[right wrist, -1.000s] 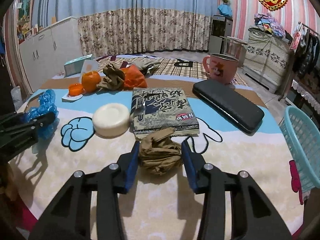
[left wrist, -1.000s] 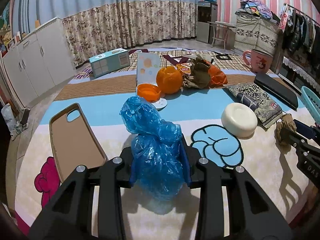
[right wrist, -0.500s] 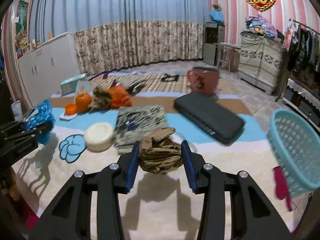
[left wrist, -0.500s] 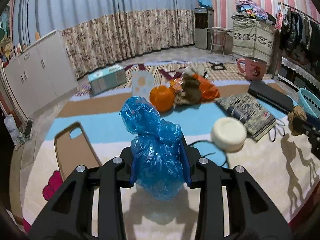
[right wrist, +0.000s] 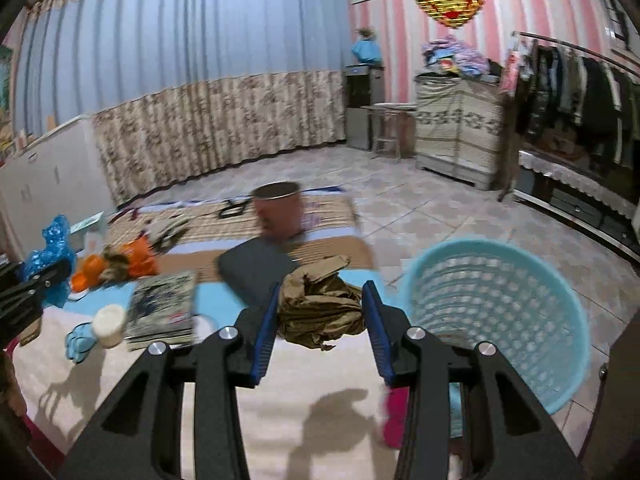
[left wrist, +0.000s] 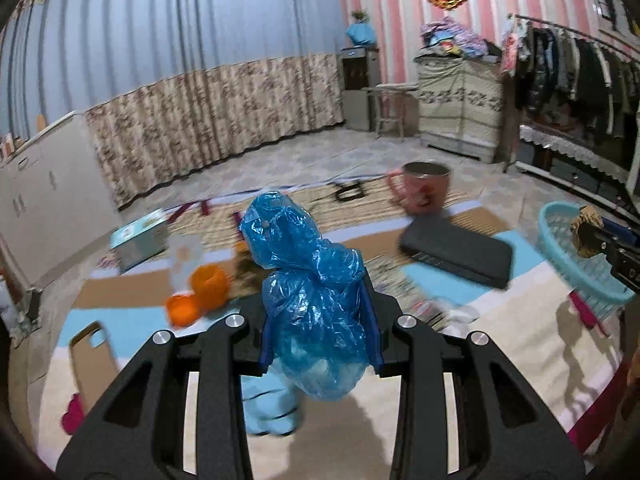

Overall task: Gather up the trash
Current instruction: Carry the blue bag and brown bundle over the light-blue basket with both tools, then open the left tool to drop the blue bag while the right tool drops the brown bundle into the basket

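Note:
My left gripper [left wrist: 320, 324] is shut on a crumpled blue plastic bag [left wrist: 312, 292] and holds it above the table. My right gripper [right wrist: 320, 316] is shut on a crumpled brown paper wad [right wrist: 320, 308], held in the air just left of a light blue mesh basket [right wrist: 496, 320]. In the left wrist view the basket [left wrist: 580, 260] is at the far right, with the brown wad [left wrist: 586, 228] and right gripper over its rim. The blue bag also shows at the left of the right wrist view [right wrist: 54, 256].
On the cartoon tablecloth [right wrist: 300, 420] lie a black case [left wrist: 456, 252], a pink mug [left wrist: 424, 188], a patterned packet [right wrist: 164, 312], a white round lid [right wrist: 108, 320], orange peels [left wrist: 200, 292], a tissue box [left wrist: 140, 236] and a tan phone case [left wrist: 92, 356].
Both grippers have risen off the table and swung right, each still holding its trash. The blue basket has come much closer to the right gripper.

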Demonstrator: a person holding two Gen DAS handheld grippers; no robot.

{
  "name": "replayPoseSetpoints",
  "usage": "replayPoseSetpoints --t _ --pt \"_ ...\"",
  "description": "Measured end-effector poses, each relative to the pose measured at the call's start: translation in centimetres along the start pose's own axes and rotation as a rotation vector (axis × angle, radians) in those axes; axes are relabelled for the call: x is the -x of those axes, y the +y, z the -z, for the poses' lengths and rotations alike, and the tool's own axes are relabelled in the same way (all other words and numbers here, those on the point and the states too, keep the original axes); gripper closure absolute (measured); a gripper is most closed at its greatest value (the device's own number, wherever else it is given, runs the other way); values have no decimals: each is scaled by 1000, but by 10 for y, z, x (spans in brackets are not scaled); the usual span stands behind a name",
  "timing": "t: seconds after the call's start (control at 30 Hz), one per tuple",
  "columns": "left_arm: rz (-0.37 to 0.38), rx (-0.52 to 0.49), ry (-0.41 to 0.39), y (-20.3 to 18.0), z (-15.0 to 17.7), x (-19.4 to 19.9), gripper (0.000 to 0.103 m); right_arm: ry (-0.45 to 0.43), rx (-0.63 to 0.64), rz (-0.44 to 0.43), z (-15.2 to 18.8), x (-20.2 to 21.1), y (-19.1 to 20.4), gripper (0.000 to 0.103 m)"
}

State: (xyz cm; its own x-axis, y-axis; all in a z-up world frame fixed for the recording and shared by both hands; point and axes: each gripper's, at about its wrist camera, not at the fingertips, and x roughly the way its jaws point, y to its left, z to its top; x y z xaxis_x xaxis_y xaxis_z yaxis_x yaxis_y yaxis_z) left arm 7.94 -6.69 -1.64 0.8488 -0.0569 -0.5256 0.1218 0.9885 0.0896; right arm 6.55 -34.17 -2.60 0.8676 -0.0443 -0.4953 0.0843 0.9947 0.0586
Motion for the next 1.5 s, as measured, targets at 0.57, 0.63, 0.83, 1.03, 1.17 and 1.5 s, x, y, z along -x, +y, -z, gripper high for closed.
replayPoseSetpoints --t 0.57,0.63,0.83,1.03,1.17,1.5 --pt "239 -101 -19 -154 -32 -36 69 7 -81 186 6 -2 -120 62" --pt "251 -116 -20 -165 -33 -40 69 12 -88 196 9 -4 -129 62" --pt "302 -132 -24 -202 -39 -48 69 14 -97 226 12 -7 -149 62" --pt "344 -174 -39 -235 -42 -53 69 9 -101 244 6 -9 -163 62" --pt "369 -185 -32 -255 -46 -58 69 8 -101 250 3 -14 -167 62" --pt "438 -198 -20 -288 -55 -66 67 13 -135 277 2 -16 -178 62"
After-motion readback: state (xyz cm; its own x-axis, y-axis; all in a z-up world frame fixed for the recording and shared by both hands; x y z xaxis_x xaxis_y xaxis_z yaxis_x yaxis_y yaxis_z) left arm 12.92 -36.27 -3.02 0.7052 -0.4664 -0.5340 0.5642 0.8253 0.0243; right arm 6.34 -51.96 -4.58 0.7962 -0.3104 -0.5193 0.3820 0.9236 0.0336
